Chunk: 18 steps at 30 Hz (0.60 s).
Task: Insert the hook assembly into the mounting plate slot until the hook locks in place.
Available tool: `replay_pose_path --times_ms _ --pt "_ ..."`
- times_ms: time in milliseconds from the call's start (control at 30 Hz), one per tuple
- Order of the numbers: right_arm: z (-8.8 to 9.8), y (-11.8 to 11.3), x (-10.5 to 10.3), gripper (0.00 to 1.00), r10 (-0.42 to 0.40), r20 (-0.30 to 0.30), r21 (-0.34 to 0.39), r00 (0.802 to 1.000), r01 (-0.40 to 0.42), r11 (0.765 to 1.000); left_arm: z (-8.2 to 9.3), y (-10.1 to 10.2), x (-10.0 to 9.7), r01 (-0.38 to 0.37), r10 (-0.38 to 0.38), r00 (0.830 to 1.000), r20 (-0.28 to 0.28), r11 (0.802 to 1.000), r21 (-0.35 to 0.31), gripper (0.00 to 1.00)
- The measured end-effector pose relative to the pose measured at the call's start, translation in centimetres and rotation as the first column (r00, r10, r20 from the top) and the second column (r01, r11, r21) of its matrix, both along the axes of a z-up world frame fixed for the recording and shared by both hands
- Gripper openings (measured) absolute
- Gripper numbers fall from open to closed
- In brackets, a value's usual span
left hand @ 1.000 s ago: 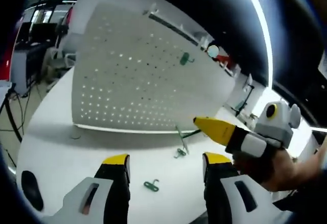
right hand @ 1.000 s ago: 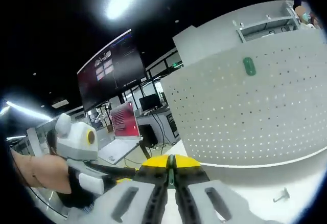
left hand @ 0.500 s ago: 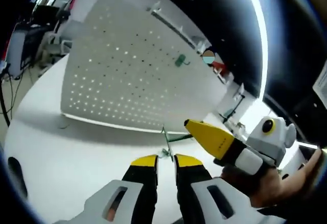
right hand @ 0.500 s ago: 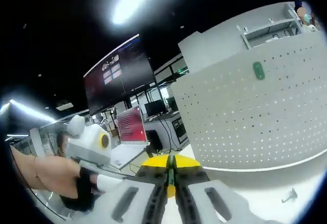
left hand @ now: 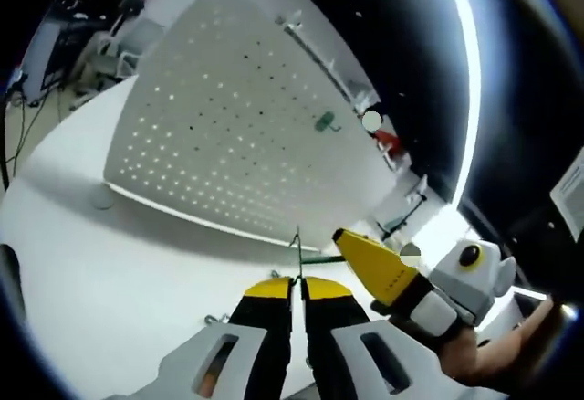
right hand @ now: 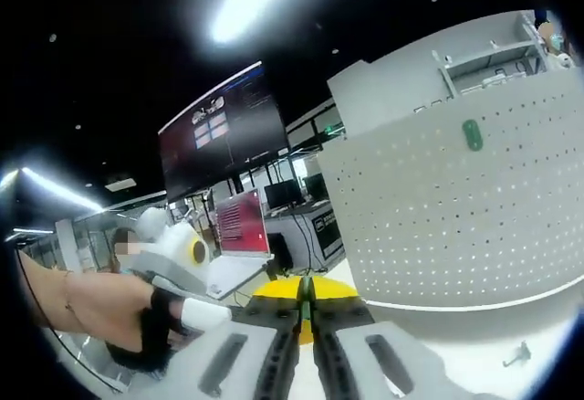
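A white pegboard (left hand: 228, 135) stands upright on the white table (left hand: 109, 272), with one green hook (left hand: 324, 123) hung on it. My left gripper (left hand: 294, 283) is shut on a thin green wire hook (left hand: 297, 247) that sticks up from between its jaws. A green rod of that hook runs right to the yellow tip of my right gripper (left hand: 351, 247), which looks shut on it. In the right gripper view, the right gripper (right hand: 306, 289) is shut in front of the pegboard (right hand: 456, 226) and the mounted hook (right hand: 472, 134). The left gripper (right hand: 178, 258) is at the left.
A loose hook (left hand: 212, 320) lies on the table near my left jaws, and another loose hook (right hand: 518, 354) lies below the board. Screens (right hand: 214, 140) and a desk stand behind at the left. A hand (right hand: 87, 309) holds the left gripper.
My left gripper went from open to shut on the green hook held out by the right gripper. Both views have drifted, and the pegboard sits a little higher and nearer.
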State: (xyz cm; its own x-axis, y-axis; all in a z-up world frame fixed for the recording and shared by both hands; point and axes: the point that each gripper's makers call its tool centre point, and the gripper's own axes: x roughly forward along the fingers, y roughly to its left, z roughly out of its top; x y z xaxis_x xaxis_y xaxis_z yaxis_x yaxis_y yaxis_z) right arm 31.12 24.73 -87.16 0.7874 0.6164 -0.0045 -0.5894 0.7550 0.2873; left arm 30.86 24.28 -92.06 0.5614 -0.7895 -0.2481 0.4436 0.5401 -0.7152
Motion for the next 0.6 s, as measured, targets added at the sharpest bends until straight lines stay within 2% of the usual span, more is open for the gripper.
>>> replay_pose_path --times_ms 267,333,400,433,500,600 --pt "-0.2 0.3 -0.3 0.00 0.012 0.003 -0.042 1.000 -0.012 0.999 0.1 0.1 -0.2 -0.001 0.000 1.000 0.023 0.999 0.033 0.01" --pt "-0.4 0.4 -0.3 0.00 0.020 -0.036 -0.055 0.999 -0.022 0.998 0.0 0.2 -0.2 0.003 -0.005 1.000 0.028 0.999 0.051 0.01" --pt "-1.1 0.5 -0.5 0.02 0.038 -0.085 -0.105 0.996 -0.047 0.993 0.0 0.3 -0.3 0.014 -0.017 0.999 0.037 0.997 0.082 0.01" --pt "-0.4 0.5 -0.3 0.05 0.027 -0.067 -0.090 0.997 -0.032 0.995 0.3 0.3 -0.3 0.011 -0.014 0.999 0.041 0.997 0.076 0.01" --pt "-0.2 0.6 -0.5 0.10 0.046 -0.094 -0.076 0.994 -0.053 0.996 0.6 0.4 -0.1 -0.001 -0.004 0.998 0.059 0.997 0.083 0.01" --pt "0.6 0.5 -0.8 0.10 0.068 -0.130 -0.018 0.989 -0.071 0.997 0.8 1.0 0.3 -0.022 0.008 0.994 0.107 0.990 0.136 0.01"
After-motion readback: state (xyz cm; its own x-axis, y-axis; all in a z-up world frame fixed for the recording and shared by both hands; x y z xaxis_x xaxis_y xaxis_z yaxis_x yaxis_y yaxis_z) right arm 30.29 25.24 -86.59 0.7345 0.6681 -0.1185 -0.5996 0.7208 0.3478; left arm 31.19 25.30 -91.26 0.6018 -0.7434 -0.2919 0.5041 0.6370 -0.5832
